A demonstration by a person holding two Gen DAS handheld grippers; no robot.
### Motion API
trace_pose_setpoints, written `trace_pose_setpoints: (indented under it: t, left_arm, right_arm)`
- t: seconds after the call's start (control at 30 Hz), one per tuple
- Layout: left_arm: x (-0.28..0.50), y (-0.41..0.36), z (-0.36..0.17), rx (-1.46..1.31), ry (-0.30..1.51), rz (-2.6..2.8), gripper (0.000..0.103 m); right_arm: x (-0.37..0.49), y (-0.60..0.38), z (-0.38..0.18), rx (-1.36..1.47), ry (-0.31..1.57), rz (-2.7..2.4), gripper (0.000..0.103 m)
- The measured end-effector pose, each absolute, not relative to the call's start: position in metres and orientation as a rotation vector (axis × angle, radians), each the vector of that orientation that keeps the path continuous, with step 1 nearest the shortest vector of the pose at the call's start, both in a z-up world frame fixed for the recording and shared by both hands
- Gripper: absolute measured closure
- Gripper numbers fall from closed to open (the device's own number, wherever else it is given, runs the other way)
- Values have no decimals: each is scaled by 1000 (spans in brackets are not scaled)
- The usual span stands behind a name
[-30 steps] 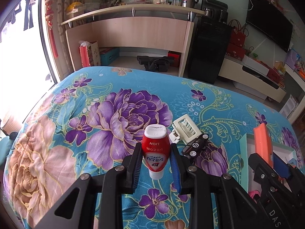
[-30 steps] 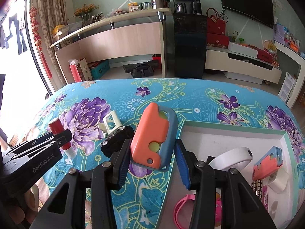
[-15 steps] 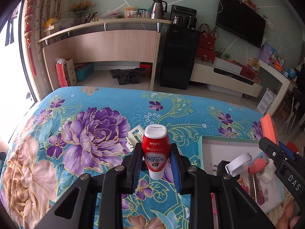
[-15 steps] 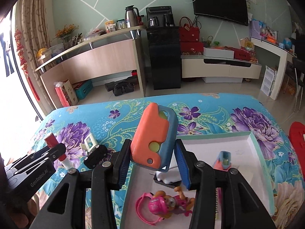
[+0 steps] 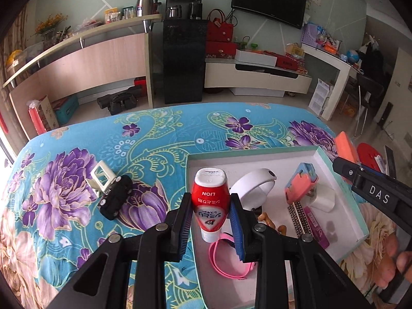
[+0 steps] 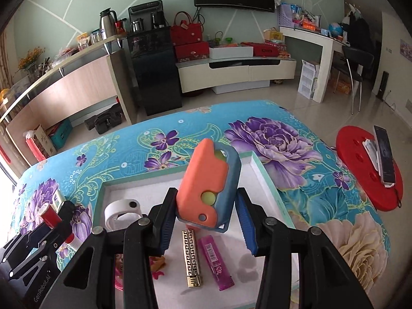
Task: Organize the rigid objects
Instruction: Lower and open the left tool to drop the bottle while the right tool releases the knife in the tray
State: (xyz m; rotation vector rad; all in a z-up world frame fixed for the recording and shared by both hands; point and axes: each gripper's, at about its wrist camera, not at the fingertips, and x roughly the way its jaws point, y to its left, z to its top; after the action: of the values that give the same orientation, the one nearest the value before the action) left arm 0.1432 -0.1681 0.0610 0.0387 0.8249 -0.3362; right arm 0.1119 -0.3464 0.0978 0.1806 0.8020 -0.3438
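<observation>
My left gripper is shut on a red tube with a white cap, held upside down over the near left part of the white box. My right gripper is shut on an orange and blue toy, held above the box. The box holds a white ring, a second orange and blue toy, a gold lighter, a pink lighter and a pink band. A black toy car and a cream clip lie on the floral cloth left of the box.
The floral cloth covers the whole table. A red stool with a phone stands off the table's right side. Shelves, a black cabinet and a TV unit stand behind the far edge.
Both grippers have moved right with their objects: the red tube from over the cloth to over the box, the orange and blue toy further over the box.
</observation>
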Motion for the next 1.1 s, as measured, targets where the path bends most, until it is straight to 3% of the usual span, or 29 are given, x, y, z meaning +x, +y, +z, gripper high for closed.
trace_pose_setpoints:
  t: [0.23,1.1]
  left_arm:
    - [157,-175,34,48,889,-337,73]
    - [180,-190,8,70,884,-347,73]
  right_arm:
    - [114,-358,79,200,875,-363,56]
    - [132,-354,43,199,983,-332,56]
